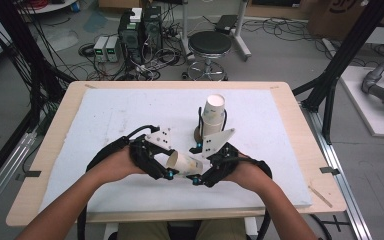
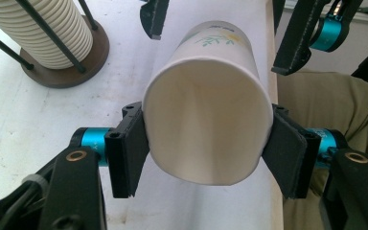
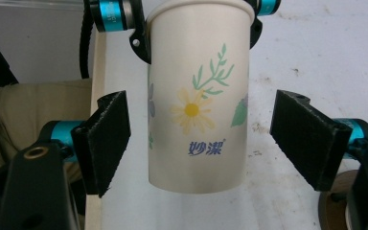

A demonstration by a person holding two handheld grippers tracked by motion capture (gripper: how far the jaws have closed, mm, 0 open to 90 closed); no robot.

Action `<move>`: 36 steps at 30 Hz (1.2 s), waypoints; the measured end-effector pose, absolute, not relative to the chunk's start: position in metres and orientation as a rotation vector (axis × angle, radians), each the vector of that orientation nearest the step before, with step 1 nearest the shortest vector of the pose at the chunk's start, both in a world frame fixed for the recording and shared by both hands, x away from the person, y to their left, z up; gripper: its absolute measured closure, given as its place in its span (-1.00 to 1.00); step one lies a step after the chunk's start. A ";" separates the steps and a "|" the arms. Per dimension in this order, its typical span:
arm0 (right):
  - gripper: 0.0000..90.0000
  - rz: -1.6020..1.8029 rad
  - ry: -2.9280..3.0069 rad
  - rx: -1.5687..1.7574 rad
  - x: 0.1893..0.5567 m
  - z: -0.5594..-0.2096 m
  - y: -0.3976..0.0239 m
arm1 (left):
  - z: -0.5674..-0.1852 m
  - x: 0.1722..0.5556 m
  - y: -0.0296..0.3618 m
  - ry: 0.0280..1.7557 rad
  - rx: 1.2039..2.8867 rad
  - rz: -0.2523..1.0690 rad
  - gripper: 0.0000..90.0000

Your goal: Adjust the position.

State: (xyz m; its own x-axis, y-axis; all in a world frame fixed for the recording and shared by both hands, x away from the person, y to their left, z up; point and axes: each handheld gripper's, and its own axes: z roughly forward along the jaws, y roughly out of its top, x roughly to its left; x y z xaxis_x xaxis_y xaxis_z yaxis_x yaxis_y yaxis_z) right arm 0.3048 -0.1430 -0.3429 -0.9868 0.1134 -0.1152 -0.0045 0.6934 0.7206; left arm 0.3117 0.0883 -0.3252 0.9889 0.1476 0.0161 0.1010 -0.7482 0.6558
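Paper cup held on its side above the white mat, its long axis running from one gripper to the other. The left gripper is clamped on the cup at the rim, pads pressing the mouth into a slight oval; the mouth faces this gripper's camera. The right gripper stands with its jaws wide apart on either side of the cup's base end, pads clear of the printed wall. The cup's closed base thus points toward the right gripper, which is the free tool nearest it. Behind them, well apart, the stack of cups stands upright in its wire holder.
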 end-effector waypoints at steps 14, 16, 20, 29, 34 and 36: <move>-0.45 1.001 2.827 0.044 0.308 -0.347 -0.122 | -0.325 0.312 0.082 0.168 2.476 0.097 -0.17; -0.44 0.988 2.835 0.042 0.308 -0.348 -0.120 | -0.325 0.312 0.082 0.169 2.479 0.091 -0.17; -0.39 0.963 2.846 0.040 0.309 -0.350 -0.116 | -0.326 0.312 0.081 0.168 2.483 0.093 -0.17; -0.18 0.937 2.867 0.044 0.311 -0.353 -0.114 | -0.329 0.311 0.077 0.172 2.488 0.095 -0.19; -0.16 0.938 2.876 0.074 0.312 -0.355 -0.115 | -0.330 0.311 0.075 0.182 2.480 0.106 -0.23; -0.15 0.942 2.880 0.083 0.312 -0.356 -0.116 | -0.332 0.311 0.075 0.187 2.474 0.107 -0.25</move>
